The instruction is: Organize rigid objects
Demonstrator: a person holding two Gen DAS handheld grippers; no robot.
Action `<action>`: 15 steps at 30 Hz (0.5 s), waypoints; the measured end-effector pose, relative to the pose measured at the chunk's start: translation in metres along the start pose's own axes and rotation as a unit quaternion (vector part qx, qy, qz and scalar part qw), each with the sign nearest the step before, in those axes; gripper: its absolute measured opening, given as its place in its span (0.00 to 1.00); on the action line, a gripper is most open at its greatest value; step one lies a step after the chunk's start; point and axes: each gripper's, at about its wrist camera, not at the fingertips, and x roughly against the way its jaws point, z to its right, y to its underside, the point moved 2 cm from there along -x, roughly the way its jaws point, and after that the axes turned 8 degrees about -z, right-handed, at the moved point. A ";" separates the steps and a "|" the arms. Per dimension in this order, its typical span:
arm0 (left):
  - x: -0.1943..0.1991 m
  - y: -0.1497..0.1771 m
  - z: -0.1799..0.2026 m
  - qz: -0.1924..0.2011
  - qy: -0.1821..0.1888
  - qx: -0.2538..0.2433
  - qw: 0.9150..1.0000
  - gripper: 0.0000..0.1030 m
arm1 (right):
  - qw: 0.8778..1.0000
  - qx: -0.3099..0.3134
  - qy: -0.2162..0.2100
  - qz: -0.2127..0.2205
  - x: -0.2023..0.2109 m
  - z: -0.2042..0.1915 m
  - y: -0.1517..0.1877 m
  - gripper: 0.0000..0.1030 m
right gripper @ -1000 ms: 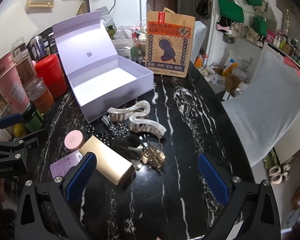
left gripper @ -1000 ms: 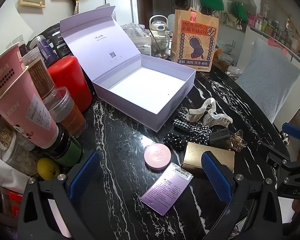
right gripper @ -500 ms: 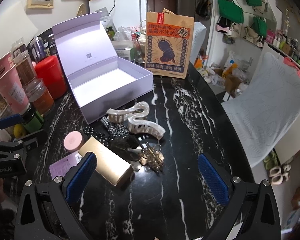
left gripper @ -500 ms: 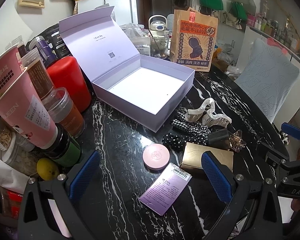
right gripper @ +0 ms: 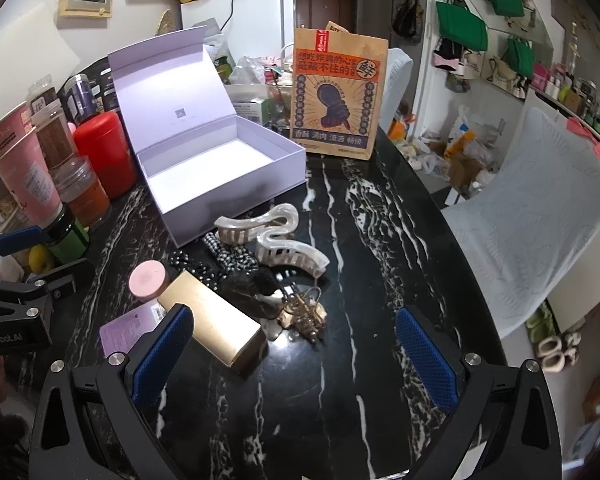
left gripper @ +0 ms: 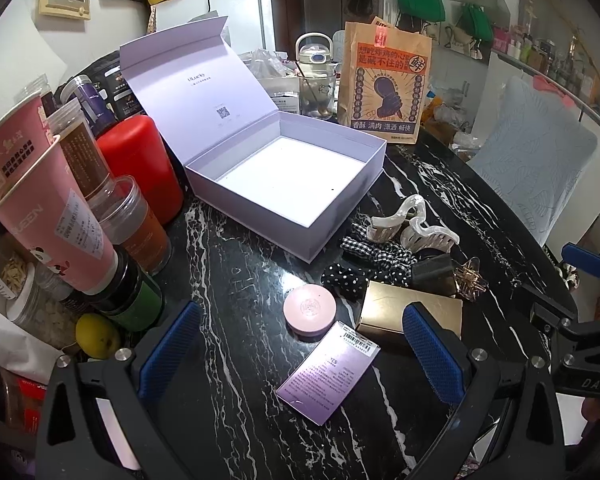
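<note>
An open lilac gift box point(left gripper: 292, 184) point(right gripper: 220, 168) with its lid raised sits on the black marble table point(left gripper: 240, 280). In front of it lie a pink round compact point(left gripper: 309, 311) point(right gripper: 148, 278), a gold box point(left gripper: 410, 312) point(right gripper: 212, 322), a purple flat carton point(left gripper: 328, 366) point(right gripper: 126, 330), two white claw clips point(left gripper: 414, 230) point(right gripper: 276, 236), a gold claw clip point(right gripper: 306, 312) point(left gripper: 470, 278) and dark fabric hair ties point(left gripper: 364, 258). My left gripper point(left gripper: 300, 356) is open above the purple carton. My right gripper point(right gripper: 294, 356) is open just short of the gold clip.
Pink cups point(left gripper: 48, 216), jars and a red canister point(left gripper: 140, 168) crowd the table's left side, with a lemon point(left gripper: 96, 334). A brown paper bag point(left gripper: 384, 88) point(right gripper: 338, 94) stands behind the box. A chair with a pale cover point(right gripper: 540, 220) is at the right.
Both grippers have eased slightly forward toward the items; the objects sit a little lower in each view. Nothing was grasped or moved.
</note>
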 end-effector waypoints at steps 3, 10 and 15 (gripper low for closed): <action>0.001 0.001 0.000 0.000 0.000 0.000 1.000 1.00 | 1.000 0.000 0.001 0.002 0.002 0.000 0.003 1.00; 0.006 0.011 0.005 0.003 -0.003 0.001 1.000 1.00 | 1.000 -0.001 -0.003 0.000 0.001 0.002 0.011 1.00; 0.007 0.020 0.007 0.004 -0.005 0.002 1.000 1.00 | 1.000 0.001 -0.004 0.002 0.004 0.002 0.019 1.00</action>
